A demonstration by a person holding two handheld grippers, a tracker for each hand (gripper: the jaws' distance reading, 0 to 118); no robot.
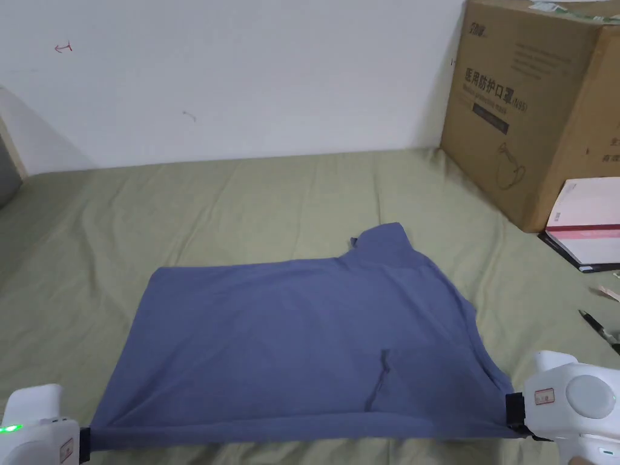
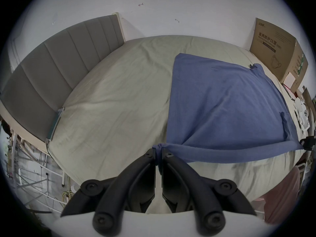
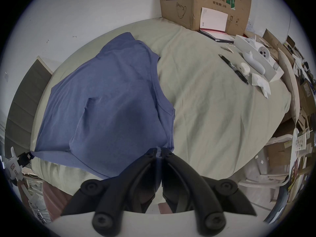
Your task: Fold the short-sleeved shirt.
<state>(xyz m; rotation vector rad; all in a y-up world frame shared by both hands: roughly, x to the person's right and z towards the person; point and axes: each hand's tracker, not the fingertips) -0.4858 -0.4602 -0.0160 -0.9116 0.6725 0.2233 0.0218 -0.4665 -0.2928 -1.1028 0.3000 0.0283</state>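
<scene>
On bed sheet: blue shirt spread | left tool clamped on shirt corner | right tool likewise

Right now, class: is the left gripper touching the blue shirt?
Touching. In the left gripper view, the left gripper has both jaws closed on a bunched corner of the blue shirt.

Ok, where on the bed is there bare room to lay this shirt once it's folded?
Bare sheet lies between the shirt and the wall, and left toward the headboard. The right side is crowded: cardboard box, booklet, pen.
</scene>
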